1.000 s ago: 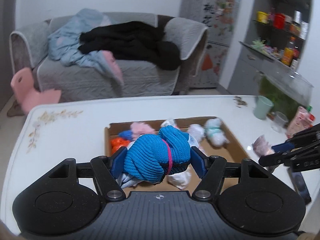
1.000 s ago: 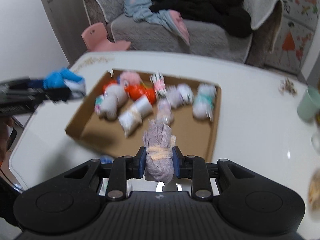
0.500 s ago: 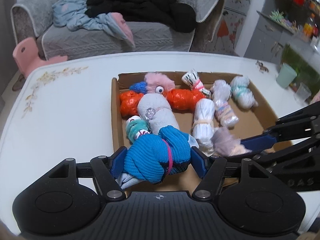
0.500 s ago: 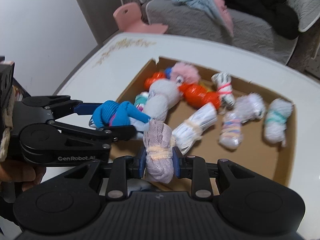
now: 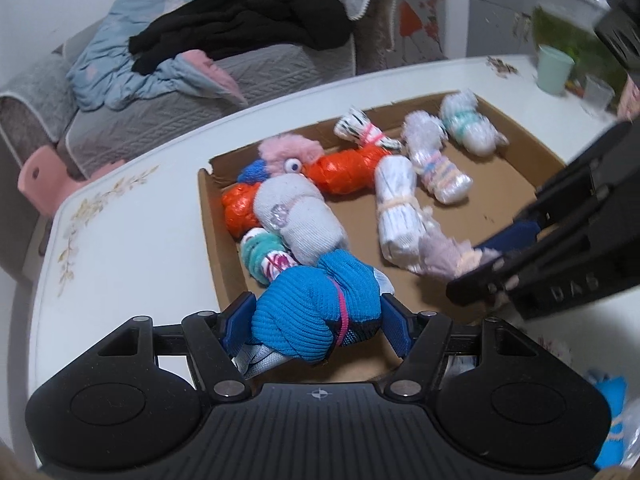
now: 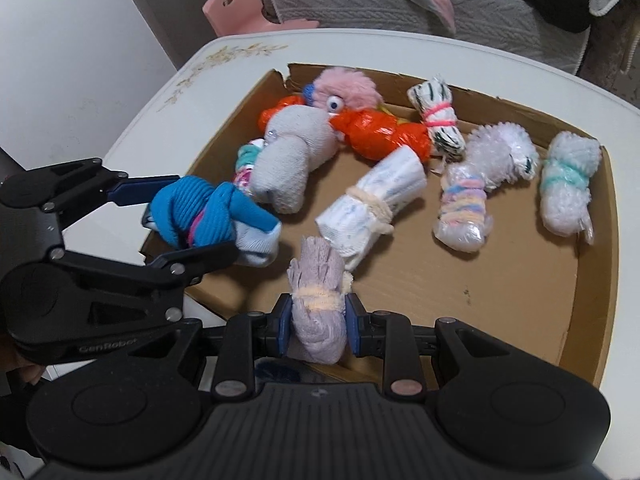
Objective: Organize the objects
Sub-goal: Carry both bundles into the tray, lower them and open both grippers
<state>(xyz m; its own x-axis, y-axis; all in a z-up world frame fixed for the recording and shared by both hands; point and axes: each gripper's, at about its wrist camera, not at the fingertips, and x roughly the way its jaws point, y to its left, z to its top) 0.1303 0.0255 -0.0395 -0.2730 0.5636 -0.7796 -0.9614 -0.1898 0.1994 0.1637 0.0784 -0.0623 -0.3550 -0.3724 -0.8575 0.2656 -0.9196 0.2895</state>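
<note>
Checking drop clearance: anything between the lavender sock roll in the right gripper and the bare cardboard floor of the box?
Nothing visible. The right gripper holds the lavender sock roll at the near edge of the box, bare floor just ahead. The white roll is close on the far side.

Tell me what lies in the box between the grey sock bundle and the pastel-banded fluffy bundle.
The white sock roll tied with a cream band lies between them, plain in both wrist views.
</note>
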